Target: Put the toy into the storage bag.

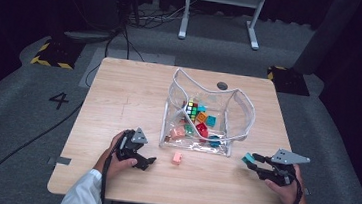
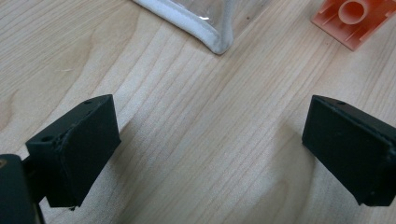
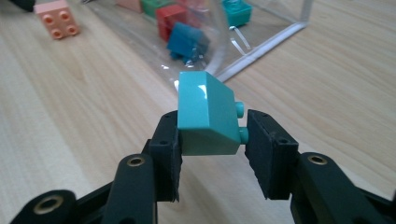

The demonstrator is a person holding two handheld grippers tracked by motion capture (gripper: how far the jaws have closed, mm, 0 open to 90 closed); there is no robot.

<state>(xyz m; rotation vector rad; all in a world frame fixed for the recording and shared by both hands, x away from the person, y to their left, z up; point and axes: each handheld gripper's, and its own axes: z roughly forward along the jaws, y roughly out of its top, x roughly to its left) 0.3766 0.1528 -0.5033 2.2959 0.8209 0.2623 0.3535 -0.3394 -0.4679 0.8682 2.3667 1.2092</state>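
Observation:
My right gripper (image 3: 212, 140) is shut on a teal brick (image 3: 206, 114), whose studs press against one pad; in the high view that teal brick (image 1: 249, 159) hangs at the tip of the right gripper (image 1: 255, 162), just right of the clear bag (image 1: 240, 119). The bag stands open in the middle of the table and holds several coloured bricks and a puzzle cube (image 1: 192, 110). A pink brick (image 1: 177, 157) lies loose on the wood in front of the bag. My left gripper (image 2: 210, 149) rests low over bare wood, open and holding nothing, left of the pink brick (image 2: 352, 18).
The wooden table (image 1: 129, 97) has free room on its left half and along the front edge. A dark round hole (image 1: 222, 85) sits behind the bag. Cables and a white stand's legs (image 1: 220, 15) lie on the floor beyond the table.

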